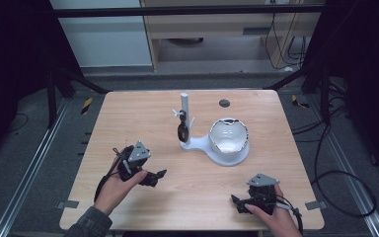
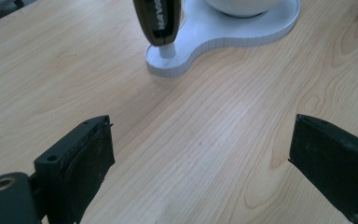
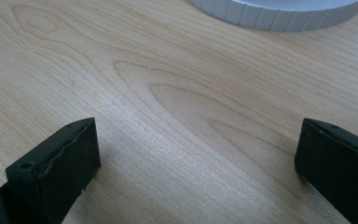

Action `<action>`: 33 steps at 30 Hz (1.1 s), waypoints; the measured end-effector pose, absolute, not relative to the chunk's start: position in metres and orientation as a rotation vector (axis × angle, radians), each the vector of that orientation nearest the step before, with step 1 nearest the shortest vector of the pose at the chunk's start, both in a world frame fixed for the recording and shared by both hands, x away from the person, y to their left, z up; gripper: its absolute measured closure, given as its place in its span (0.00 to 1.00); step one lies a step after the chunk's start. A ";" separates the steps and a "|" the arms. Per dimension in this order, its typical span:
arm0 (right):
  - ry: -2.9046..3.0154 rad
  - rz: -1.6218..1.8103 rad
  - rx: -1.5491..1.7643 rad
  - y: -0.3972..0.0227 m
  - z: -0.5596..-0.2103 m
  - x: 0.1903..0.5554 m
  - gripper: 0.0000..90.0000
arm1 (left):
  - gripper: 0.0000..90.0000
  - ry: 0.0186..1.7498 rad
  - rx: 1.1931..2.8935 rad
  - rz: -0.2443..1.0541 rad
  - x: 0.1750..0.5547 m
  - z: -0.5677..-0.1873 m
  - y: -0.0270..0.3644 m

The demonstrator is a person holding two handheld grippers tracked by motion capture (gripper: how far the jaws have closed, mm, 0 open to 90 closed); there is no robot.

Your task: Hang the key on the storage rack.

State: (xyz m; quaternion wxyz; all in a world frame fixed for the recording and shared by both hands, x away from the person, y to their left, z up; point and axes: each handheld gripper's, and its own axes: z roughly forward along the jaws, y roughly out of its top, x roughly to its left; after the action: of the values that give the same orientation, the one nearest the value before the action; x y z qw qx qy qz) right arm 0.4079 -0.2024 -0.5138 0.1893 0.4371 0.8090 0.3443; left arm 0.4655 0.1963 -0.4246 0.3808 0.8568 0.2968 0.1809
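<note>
Both grippers, left [image 1: 154, 177] and right [image 1: 240, 202], sit near-side of the white stand [image 1: 216, 146], jaws apart and empty; a careless reach could tip its bowl [image 1: 228, 135].

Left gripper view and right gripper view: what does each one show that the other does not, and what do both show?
Left gripper view alone: a dark capsule hanging over the small lobe of the white base, the bowl's underside, and another black part at the top right corner. Right gripper view alone: nothing extra. Both: open tongs, wooden table, the base's ribbed edge.

Matt pale wood table [image 1: 143, 123]; glossy white bowl [image 1: 228, 136]; smooth white plastic base [image 2: 223, 35].
</note>
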 end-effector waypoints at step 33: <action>2.273 0.967 1.231 -0.202 -0.514 0.408 0.00 | 0.07 0.995 2.226 0.401 0.461 -0.475 0.248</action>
State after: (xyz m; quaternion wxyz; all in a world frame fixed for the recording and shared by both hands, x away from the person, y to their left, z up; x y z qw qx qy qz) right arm 0.4078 -0.2022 -0.5138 0.1897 0.4381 0.8085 0.3441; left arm 0.4606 0.2476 -0.4748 0.3291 0.8506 0.3804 0.1534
